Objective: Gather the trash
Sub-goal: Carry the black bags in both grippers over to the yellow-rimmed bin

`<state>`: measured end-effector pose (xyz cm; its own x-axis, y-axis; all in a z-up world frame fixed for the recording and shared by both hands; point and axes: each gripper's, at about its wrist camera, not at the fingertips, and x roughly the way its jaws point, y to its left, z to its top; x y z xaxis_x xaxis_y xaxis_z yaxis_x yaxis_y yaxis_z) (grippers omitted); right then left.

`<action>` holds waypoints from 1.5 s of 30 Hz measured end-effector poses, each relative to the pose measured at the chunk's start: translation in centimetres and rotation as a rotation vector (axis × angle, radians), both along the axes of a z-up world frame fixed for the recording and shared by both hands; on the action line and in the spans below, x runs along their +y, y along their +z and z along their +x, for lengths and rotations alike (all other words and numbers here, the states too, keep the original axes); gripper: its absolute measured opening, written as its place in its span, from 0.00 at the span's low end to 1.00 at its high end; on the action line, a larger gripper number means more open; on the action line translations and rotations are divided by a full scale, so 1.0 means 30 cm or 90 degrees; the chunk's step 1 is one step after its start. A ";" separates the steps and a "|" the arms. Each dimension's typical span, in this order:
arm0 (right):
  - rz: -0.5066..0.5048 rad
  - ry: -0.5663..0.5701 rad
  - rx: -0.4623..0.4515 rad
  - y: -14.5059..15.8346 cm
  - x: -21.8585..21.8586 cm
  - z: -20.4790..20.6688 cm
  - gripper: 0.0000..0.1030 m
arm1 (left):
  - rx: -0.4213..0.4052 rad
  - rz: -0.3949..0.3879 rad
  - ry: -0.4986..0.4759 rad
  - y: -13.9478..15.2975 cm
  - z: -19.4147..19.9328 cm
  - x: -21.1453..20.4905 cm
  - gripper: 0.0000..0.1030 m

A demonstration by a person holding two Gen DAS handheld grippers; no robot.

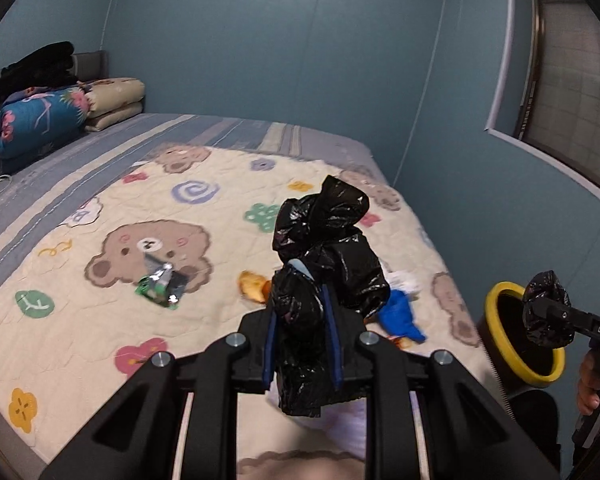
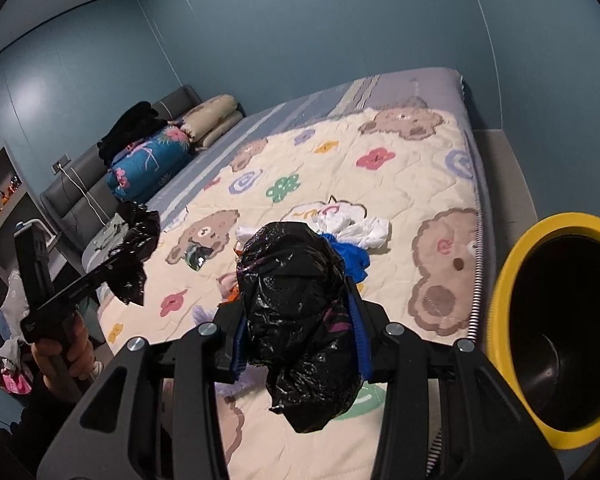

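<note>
My left gripper (image 1: pixel 302 308) is shut on a crumpled black plastic bag (image 1: pixel 328 248) and holds it above the bed. My right gripper (image 2: pixel 298 312) is shut on another black plastic bag (image 2: pixel 296 300). Each gripper shows in the other view: the right one (image 1: pixel 548 312) by the bin, the left one (image 2: pixel 128 252) at the left. On the bear-print quilt (image 1: pixel 100 320) lie a green and silver wrapper (image 1: pixel 162 284), an orange scrap (image 1: pixel 252 286), a blue piece (image 1: pixel 402 316) and white crumpled paper (image 2: pixel 352 224). A yellow-rimmed dark bin (image 2: pixel 556 328) stands beside the bed at the right.
Folded quilts and pillows (image 1: pixel 36 120) are stacked at the headboard. A blue wall runs behind the bed, with a window (image 1: pixel 572 80) at the right. A shelf (image 2: pixel 4 200) and a cable stand left of the bed.
</note>
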<state>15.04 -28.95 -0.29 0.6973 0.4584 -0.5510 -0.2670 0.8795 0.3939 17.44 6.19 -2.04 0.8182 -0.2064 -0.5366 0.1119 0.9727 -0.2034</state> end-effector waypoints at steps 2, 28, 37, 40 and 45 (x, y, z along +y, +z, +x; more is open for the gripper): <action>-0.001 -0.009 -0.011 0.036 -0.025 -0.025 0.38 | -0.005 -0.002 -0.011 0.018 -0.008 -0.038 0.18; 0.009 -0.193 -0.070 0.226 -0.524 -0.201 0.38 | -0.059 0.001 -0.183 0.234 0.044 -0.645 0.18; 0.001 -0.255 -0.061 0.208 -0.686 -0.179 0.38 | -0.043 0.019 -0.244 0.197 0.102 -0.879 0.19; 0.005 -0.269 -0.051 0.186 -0.718 -0.149 0.38 | -0.029 0.014 -0.262 0.169 0.118 -0.938 0.19; 0.008 -0.290 -0.033 0.129 -0.780 -0.112 0.38 | 0.005 0.006 -0.288 0.095 0.163 -1.033 0.19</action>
<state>11.68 -52.35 3.57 0.8558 0.1059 -0.5064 0.1256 0.9070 0.4020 22.34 -24.81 0.80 0.6430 -0.5365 -0.5466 0.5241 0.8286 -0.1968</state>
